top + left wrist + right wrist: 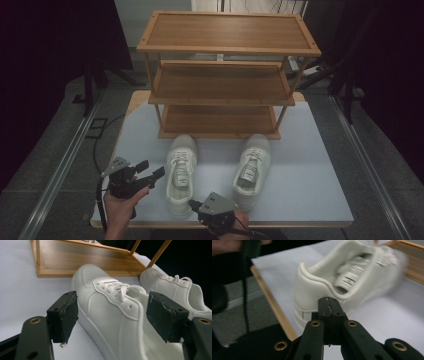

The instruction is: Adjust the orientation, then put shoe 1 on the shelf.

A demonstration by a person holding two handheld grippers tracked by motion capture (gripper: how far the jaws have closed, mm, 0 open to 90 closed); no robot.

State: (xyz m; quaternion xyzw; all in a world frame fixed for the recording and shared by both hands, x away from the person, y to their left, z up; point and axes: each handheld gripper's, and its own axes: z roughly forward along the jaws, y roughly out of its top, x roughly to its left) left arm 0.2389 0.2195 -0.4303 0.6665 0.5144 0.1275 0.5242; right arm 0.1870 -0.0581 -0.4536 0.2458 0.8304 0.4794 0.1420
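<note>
High view sets out the scene from the biggest piece down: a three-tier wooden rack (220, 75) of bamboo-toned slats stands at the far side of the pale, matte tabletop (310, 175), its shelves bare and rimmed with low lips. Just near its bottom shelf sit two white sneakers side by side, toes toward the rack. The left sneaker (180, 172) is smooth leather-like material with stitched panels, flat laces and a padded, rope-edged collar; the right sneaker (251, 167) matches it.

The left gripper (150, 176) hovers just left of the left sneaker, its jaws released and wide; in the left gripper view the two black, scuffed pads frame the shoe's side without touching it. The right gripper (194, 204) is at the near edge, by the heel of the left sneaker (332, 282), its jaws clenched together on nothing.

The step in hand looks like picking up the left sneaker. To do it well, the right jaws should open before reaching the heel collar, while the left jaws straddle the midfoot squarely, since the curved upper is likely slippery.
</note>
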